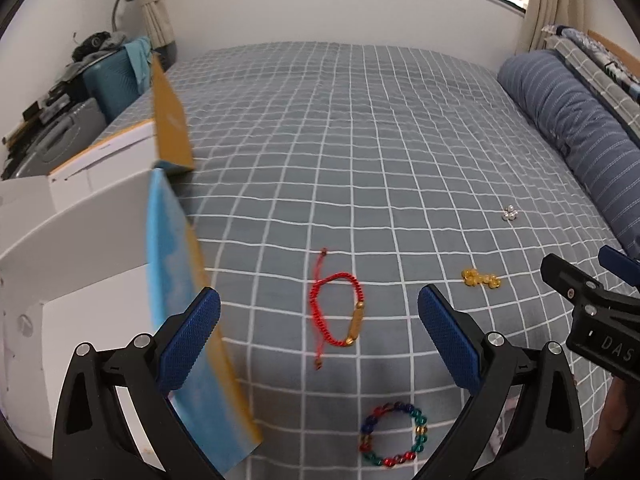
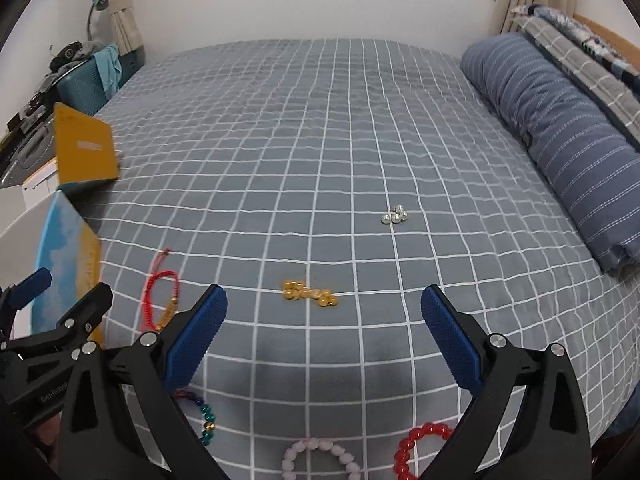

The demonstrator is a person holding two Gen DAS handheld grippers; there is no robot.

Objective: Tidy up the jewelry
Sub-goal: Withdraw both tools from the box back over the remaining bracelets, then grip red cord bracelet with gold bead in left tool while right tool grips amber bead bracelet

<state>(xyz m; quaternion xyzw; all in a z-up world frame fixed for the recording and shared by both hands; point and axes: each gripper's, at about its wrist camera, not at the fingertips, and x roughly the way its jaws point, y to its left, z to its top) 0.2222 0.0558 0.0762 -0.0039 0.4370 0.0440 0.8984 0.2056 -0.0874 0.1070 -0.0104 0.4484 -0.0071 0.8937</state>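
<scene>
- Your left gripper point(image 1: 319, 344) has its blue textured fingers point(image 1: 188, 340) spread wide with nothing between them. In the lower centre of the left wrist view they frame the red braided cord bracelet with a gold tube bead point(image 1: 338, 312), so I judge this is your first target.
- Your right gripper point(image 2: 322, 340) is also wide apart and empty. Ahead of it, in the middle of the right wrist view, lies the small heap of amber-yellow beads point(image 2: 310, 294).
- At the bottom edge you see the multicoloured glass bead bracelet point(image 1: 394, 434), the pale pink bead bracelet point(image 2: 316, 458) and the red round-bead bracelet point(image 2: 420, 444); farther up lies the little cluster of silver-white pearls point(image 2: 395, 215).
- All pieces lie apart on the grey checked bedsheet point(image 2: 320, 120), so each can be taken alone.
- The open yellow and blue cardboard box point(image 1: 172, 128), at the left side, is probably the place for them.
</scene>
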